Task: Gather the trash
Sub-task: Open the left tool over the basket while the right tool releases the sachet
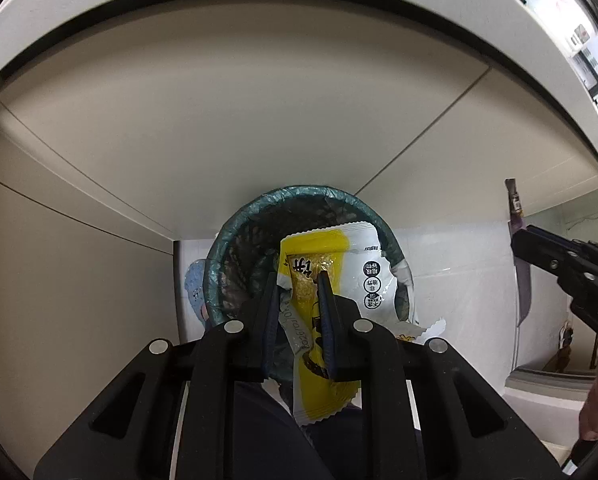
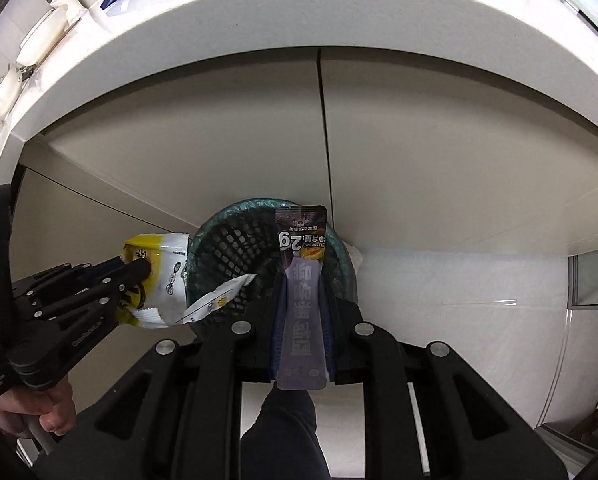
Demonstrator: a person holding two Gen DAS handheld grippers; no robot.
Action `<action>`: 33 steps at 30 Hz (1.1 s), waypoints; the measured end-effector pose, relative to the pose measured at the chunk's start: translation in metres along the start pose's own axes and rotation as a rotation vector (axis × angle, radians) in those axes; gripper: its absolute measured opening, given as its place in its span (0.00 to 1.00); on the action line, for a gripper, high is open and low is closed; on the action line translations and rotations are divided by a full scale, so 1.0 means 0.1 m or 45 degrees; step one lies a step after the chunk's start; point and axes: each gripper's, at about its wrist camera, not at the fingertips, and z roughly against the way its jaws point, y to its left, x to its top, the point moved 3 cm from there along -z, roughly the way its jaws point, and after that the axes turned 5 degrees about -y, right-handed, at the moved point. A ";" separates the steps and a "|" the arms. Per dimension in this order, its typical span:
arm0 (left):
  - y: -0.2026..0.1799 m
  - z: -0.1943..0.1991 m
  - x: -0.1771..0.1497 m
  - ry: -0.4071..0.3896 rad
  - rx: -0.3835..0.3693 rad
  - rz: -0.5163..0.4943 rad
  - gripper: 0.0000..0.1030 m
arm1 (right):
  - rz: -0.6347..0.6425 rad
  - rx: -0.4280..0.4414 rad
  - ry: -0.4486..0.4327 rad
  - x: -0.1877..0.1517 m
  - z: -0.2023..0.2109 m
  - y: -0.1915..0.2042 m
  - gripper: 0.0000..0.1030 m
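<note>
Landmark: the waste bin [image 1: 299, 216], a black mesh basket w/ a green-blue liner folded over its rim, standing on a white floor right against the foot of a beige cabinet [image 1: 219, 120].

Left gripper [image 1: 299, 280] pointed steeply down over the bin. Its fingers stood narrow, clamped on a yellow-and-white snack wrapper [image 1: 331, 264]; the blue pads pressed the yellow middle part from both sides. The wrapper's top end hung over the bin's opening, and a torn white flap stuck out toward the bin's near-right rim. Seen from the right wrist cam, the same wrapper [image 2: 163, 276] sat at the bin's [image 2: 235, 248] left rim, w/ a loose white strip reaching in over the mesh; the left gripper [image 2: 139, 270] came in from the bin's left side, a hand [image 2: 39, 412] on its handle.

Right gripper [image 2: 301, 284] also aimed down at the bin, fingers narrow, holding a purple sachet [image 2: 301, 312] lengthwise betw. the pads. The sachet's dark top end lay over the bin's right-hand rim area, printed side up. From the left cam, the right gripper's black body [image 1: 571, 272] showed well to the right of the bin, w/ the purple sachet [image 1: 521, 272] hanging from it edge-on.

A worktop edge [image 2: 259, 20] ran above the cabinet, behind the bin. A dark trouser leg [image 2: 283, 432] showed on the near side of the bin.
</note>
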 end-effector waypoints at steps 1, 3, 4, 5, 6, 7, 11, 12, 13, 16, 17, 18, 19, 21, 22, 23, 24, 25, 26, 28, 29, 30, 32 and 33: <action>0.00 -0.02 0.00 0.004 0.000 0.005 0.17 | -0.002 -0.003 0.006 -0.01 -0.01 -0.02 0.15; -0.02 -0.05 -0.01 0.007 0.004 0.009 0.17 | -0.007 -0.014 0.014 -0.04 -0.09 -0.01 0.15; -0.03 -0.06 -0.02 0.007 0.002 0.003 0.18 | -0.009 -0.017 0.016 -0.04 -0.10 -0.02 0.15; -0.06 -0.08 -0.01 0.003 0.004 -0.004 0.18 | -0.015 -0.018 0.018 -0.04 -0.12 -0.01 0.15; -0.09 -0.08 -0.01 0.000 0.005 -0.009 0.19 | -0.023 -0.019 0.022 -0.04 -0.13 -0.04 0.15; -0.11 -0.08 -0.01 -0.001 0.008 -0.013 0.21 | -0.030 -0.022 0.025 -0.05 -0.14 -0.06 0.15; -0.12 -0.11 0.00 -0.003 0.012 -0.020 0.25 | -0.057 -0.014 0.027 -0.04 -0.18 -0.06 0.15; -0.12 -0.12 0.00 -0.001 0.009 -0.022 0.26 | -0.066 -0.012 0.029 -0.05 -0.19 -0.07 0.15; -0.13 -0.11 0.01 -0.003 0.008 -0.023 0.31 | -0.065 -0.015 0.029 -0.05 -0.19 -0.07 0.15; -0.13 -0.10 0.02 -0.012 0.002 -0.010 0.44 | -0.055 -0.021 0.029 -0.05 -0.22 -0.07 0.15; -0.12 -0.09 0.02 -0.016 0.007 -0.011 0.49 | -0.058 -0.021 0.030 -0.05 -0.23 -0.06 0.15; -0.11 -0.08 0.03 -0.022 0.006 -0.010 0.51 | -0.062 -0.022 0.031 -0.06 -0.25 -0.05 0.15; -0.11 -0.07 0.03 -0.024 0.005 -0.008 0.58 | -0.064 -0.022 0.032 -0.06 -0.28 -0.02 0.15; -0.07 -0.02 0.03 -0.035 0.011 -0.002 0.65 | -0.062 -0.021 0.035 -0.05 -0.30 -0.01 0.15; -0.07 0.01 0.03 -0.040 0.012 -0.001 0.67 | -0.057 -0.020 0.035 -0.04 -0.31 -0.01 0.15; -0.04 0.03 0.03 -0.048 0.015 0.001 0.71 | -0.054 -0.016 0.036 -0.03 -0.32 0.00 0.15; -0.01 0.07 0.03 -0.059 0.025 0.009 0.74 | -0.050 -0.015 0.037 -0.04 -0.34 0.00 0.15; 0.01 0.09 0.04 -0.072 0.032 0.016 0.77 | -0.048 -0.011 0.038 -0.03 -0.36 0.01 0.15; 0.05 0.12 0.04 -0.090 0.034 0.026 0.82 | -0.047 -0.003 0.039 -0.03 -0.36 0.03 0.15; 0.11 0.17 0.05 -0.112 0.055 0.044 0.92 | -0.043 0.025 0.036 -0.01 -0.40 0.09 0.15; 0.16 0.19 0.05 -0.123 0.063 0.058 0.94 | -0.033 0.028 0.033 -0.02 -0.43 0.13 0.15; 0.19 0.21 0.06 -0.128 0.065 0.069 0.94 | -0.017 0.033 0.032 0.00 -0.45 0.18 0.15; 0.26 0.24 0.06 -0.126 0.073 0.081 0.94 | 0.002 0.040 0.035 0.00 -0.51 0.26 0.15; 0.29 0.26 0.07 -0.129 0.075 0.090 0.94 | 0.009 0.041 0.038 0.00 -0.52 0.29 0.15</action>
